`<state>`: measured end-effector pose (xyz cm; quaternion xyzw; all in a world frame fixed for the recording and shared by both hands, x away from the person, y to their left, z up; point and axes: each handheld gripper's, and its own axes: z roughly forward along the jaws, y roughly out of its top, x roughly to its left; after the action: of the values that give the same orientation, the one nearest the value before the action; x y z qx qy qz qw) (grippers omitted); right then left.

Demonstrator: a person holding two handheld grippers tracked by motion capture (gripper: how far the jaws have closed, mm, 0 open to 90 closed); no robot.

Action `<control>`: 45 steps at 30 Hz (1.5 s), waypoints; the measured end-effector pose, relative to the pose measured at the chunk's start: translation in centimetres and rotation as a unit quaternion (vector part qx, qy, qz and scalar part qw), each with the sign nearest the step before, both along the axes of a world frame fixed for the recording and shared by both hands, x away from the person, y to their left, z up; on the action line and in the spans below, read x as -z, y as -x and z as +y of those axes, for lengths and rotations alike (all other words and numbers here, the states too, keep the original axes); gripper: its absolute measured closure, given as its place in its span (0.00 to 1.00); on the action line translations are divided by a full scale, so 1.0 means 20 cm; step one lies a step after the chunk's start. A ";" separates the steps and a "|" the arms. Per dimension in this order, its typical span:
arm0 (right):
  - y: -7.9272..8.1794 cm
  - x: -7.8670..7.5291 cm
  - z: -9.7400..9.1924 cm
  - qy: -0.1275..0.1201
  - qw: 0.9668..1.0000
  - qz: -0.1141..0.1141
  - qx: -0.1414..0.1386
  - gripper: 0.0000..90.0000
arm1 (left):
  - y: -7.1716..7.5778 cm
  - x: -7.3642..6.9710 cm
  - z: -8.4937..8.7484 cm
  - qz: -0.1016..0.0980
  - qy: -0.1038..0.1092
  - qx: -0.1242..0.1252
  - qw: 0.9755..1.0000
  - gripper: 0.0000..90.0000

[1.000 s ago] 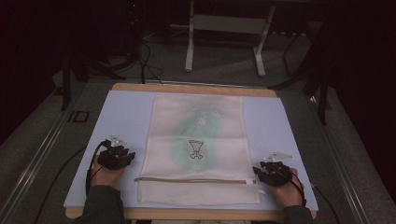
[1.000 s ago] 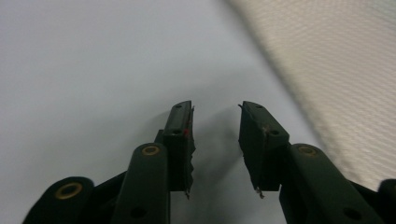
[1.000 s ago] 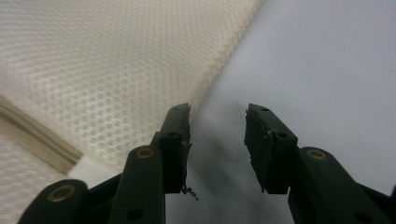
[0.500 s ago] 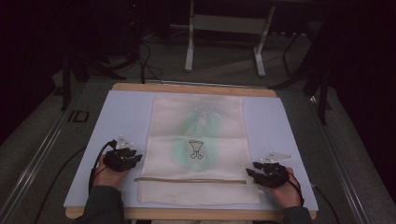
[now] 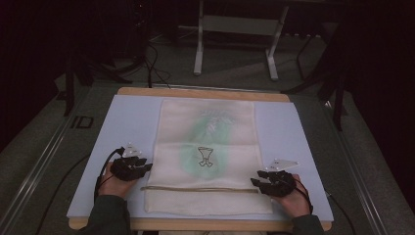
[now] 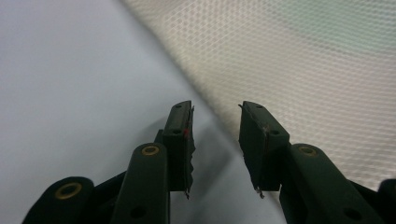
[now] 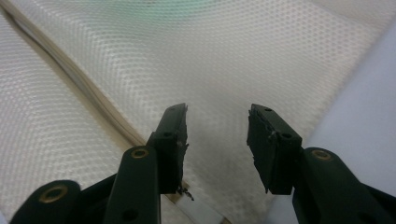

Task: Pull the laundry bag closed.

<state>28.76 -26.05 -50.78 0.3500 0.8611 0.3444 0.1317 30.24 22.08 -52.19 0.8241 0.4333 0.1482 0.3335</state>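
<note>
A white mesh bag (image 5: 205, 147) lies flat on a pale mat (image 5: 127, 122), with a green cloth (image 5: 191, 152) and a goblet print (image 5: 206, 156) showing through it. A zipper (image 5: 200, 189) runs across near its front end. My left gripper (image 5: 147, 165) is open at the bag's left edge, its jaws (image 6: 215, 109) low over the mat (image 6: 70, 70) beside the mesh (image 6: 303, 56). My right gripper (image 5: 257, 178) stands open at the right edge. Its jaws (image 7: 217, 109) have just been opening and hold nothing; mesh (image 7: 233, 56) and zipper (image 7: 79, 88) lie under them.
The mat covers a wooden table (image 5: 205, 93) whose front edge is near my forearms. Behind the table a white metal stand (image 5: 235, 24) rests on the grey floor, with dark cables (image 5: 151, 63) at the back left. A cable trails from each gripper.
The right gripper has shifted a little left, onto the bag's right edge. The left gripper has edged slightly right toward the bag's left edge.
</note>
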 end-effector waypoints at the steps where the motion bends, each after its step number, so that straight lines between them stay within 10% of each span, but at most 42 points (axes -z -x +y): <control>1: 0.00 0.00 0.01 -0.001 1.000 0.000 -0.003 0.64 | 0.00 0.00 0.00 -0.001 0.001 0.004 1.000 0.72; 45: -0.01 -0.07 0.52 0.011 0.989 -0.004 -0.144 0.68 | 0.02 0.01 -0.05 0.025 0.017 0.094 0.995 0.99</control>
<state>28.95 -15.59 -49.36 0.2192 0.9060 0.3513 0.0877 29.93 21.15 -52.32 0.8585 0.3650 0.0881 0.3493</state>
